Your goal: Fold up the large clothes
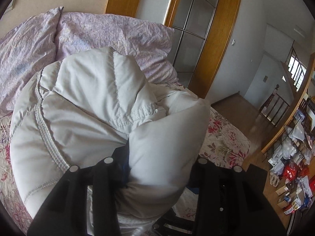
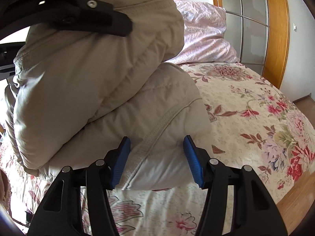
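A puffy off-white quilted jacket (image 1: 88, 106) lies bunched on the bed. In the left wrist view a thick fold of it bulges up between the black fingers of my left gripper (image 1: 159, 169), which is shut on it; the blue pads are almost wholly hidden by the cloth. In the right wrist view the jacket (image 2: 94, 90) is doubled over. My right gripper (image 2: 157, 161) has its blue pads (image 2: 194, 161) pressed on either side of the lower corner. The left gripper (image 2: 94, 15) shows at the top left, holding the upper fold raised above the lower layer.
The bed has a floral cover (image 2: 246, 118), with lilac pillows (image 1: 94, 31) at its head. A wood-framed glass door (image 1: 198, 31) stands behind. Wooden floor (image 1: 236, 114) runs along the bed's right side, with bags and boxes (image 1: 291, 169) on it.
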`<state>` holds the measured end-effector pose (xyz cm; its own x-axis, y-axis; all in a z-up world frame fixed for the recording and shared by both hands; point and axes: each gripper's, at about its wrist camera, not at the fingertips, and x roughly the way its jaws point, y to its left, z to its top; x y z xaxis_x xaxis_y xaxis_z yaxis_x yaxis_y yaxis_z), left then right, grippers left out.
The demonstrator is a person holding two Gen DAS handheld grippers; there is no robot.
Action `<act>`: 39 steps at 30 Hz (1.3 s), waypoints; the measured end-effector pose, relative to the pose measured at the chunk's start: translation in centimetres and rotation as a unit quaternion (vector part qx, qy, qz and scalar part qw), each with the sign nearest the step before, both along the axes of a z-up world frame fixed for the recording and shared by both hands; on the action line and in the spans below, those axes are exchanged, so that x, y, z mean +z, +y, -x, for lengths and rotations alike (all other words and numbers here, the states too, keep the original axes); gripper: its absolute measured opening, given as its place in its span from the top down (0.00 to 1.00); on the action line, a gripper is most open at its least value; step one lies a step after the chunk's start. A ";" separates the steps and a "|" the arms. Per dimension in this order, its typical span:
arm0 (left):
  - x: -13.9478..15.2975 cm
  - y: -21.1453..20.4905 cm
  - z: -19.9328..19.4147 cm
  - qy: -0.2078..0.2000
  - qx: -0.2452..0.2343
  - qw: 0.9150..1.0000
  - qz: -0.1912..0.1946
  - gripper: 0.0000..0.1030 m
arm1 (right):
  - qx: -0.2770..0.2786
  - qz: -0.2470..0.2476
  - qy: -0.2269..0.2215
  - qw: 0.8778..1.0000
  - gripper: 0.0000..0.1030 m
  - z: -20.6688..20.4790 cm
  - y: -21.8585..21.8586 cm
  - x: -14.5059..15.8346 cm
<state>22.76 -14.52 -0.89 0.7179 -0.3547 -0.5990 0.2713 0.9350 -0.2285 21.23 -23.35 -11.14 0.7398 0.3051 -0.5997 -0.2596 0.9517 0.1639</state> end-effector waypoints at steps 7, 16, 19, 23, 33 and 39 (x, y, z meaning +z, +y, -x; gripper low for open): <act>-0.9 -1.2 -0.8 0.012 -0.008 1.000 -0.003 0.60 | 0.001 -0.025 0.009 1.000 0.43 0.1 -0.8 -0.9; -1.5 -2.9 -0.7 0.013 -0.016 0.999 -0.028 0.56 | -0.001 -0.038 0.013 0.999 0.43 0.0 -1.1 -1.6; -0.2 -3.1 0.3 -0.008 -0.013 0.999 -0.035 0.42 | -0.001 -0.037 0.013 0.999 0.42 0.0 -1.1 -1.7; 1.8 -3.3 2.0 -0.035 -0.017 0.998 -0.042 0.30 | -0.003 -0.036 0.014 0.999 0.42 0.0 -1.0 -1.8; 6.2 3.4 4.9 -0.084 0.083 0.992 -0.050 0.23 | 0.000 -0.029 0.017 0.999 0.41 -0.4 -1.1 -1.9; 4.9 8.6 3.1 -0.059 0.166 0.982 -0.073 0.23 | -0.001 -0.027 0.017 0.999 0.41 -0.4 -1.1 -1.9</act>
<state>19.69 -5.96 4.04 0.8467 -0.0056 -0.5321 -0.0377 0.9968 -0.0704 21.64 -24.44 -13.02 0.7200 0.3365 -0.6069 -0.2519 0.9416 0.2233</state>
